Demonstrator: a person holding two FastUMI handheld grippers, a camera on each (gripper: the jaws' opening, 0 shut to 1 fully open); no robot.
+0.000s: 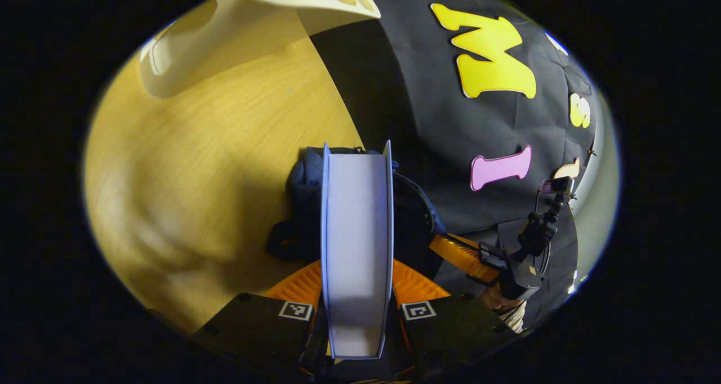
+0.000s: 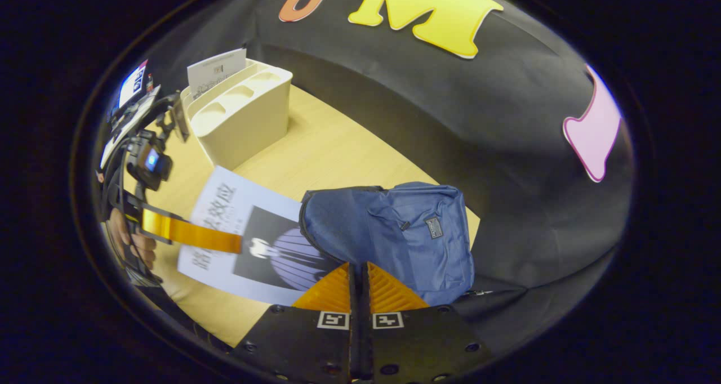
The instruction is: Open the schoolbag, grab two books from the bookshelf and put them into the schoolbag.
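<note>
The book [image 1: 356,249] is clamped edge-on between the left gripper [image 1: 356,285] jaws, page block facing the camera, its far end over the schoolbag [image 1: 417,215]. In the right gripper view the book [image 2: 253,243] is seen flat-on, a pale glossy cover with a dark panel, one corner at the mouth of the blue fabric schoolbag [image 2: 400,232], which lies on the wood-grain bench [image 2: 332,147]. The right gripper [image 2: 358,282] jaws are pressed together, holding nothing, just before the bag. A cream moulded bookshelf [image 2: 242,114] with rounded slots stands further back, one book [image 2: 217,71] upright in it.
</note>
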